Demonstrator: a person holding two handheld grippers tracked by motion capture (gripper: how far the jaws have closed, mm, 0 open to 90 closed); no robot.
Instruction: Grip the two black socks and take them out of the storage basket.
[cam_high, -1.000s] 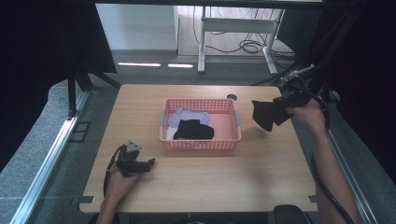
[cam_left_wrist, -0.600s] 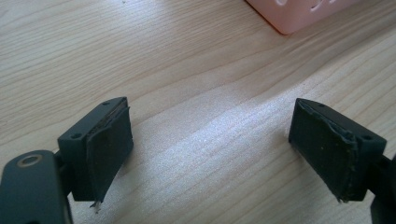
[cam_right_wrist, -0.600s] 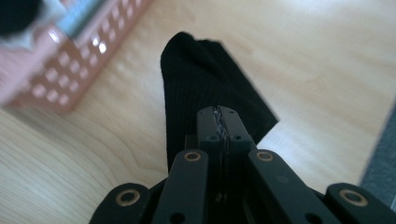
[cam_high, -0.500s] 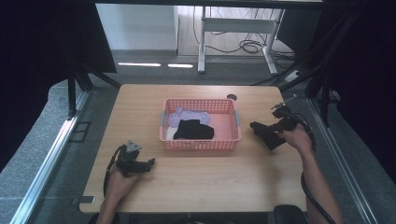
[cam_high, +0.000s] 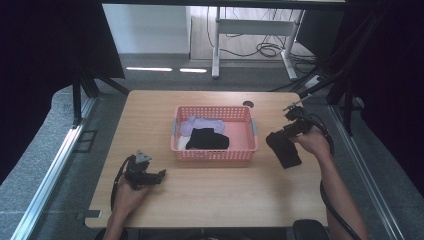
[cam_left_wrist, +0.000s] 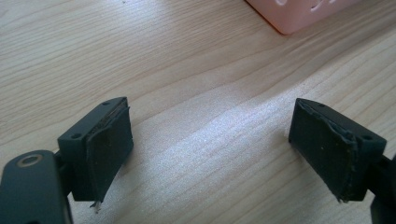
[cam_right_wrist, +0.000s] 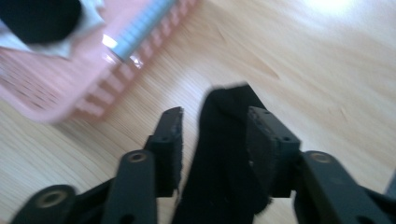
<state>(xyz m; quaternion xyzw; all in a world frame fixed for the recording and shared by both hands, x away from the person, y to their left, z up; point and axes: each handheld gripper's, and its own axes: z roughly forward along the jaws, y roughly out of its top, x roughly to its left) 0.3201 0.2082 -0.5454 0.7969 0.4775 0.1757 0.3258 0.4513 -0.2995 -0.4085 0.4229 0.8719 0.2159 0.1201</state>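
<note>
Right hand-held gripper (cam_high: 280, 134): we see it low over the surface (cam_high: 215, 200), just right of the pink basket (cam_high: 215, 154). Its jaws have just been opening and now stand partly apart.
Black sock (cam_right_wrist: 219, 154): in the right gripper view it runs up between those two jaws and lies on the wood. One jaw shows a gap beside it, the other sits close against it, so we do not read a clamp. In the high view it lies flat on the wood, near the basket's right end but apart from it.
Left hand-held gripper (cam_left_wrist: 210, 149): we find it resting near the front left of the surface, jaws wide apart, with bare wood between them.
Basket contents: another black piece (cam_high: 207, 139) lies in the middle, and a pale lilac piece (cam_high: 202, 124) lies behind it toward the far wall.
Basket place: around the middle of the surface, well apart from the left hand (cam_high: 127, 192).
Right hand (cam_high: 314, 142): we see it gripping its tool, forearm coming in from the lower right.
</note>
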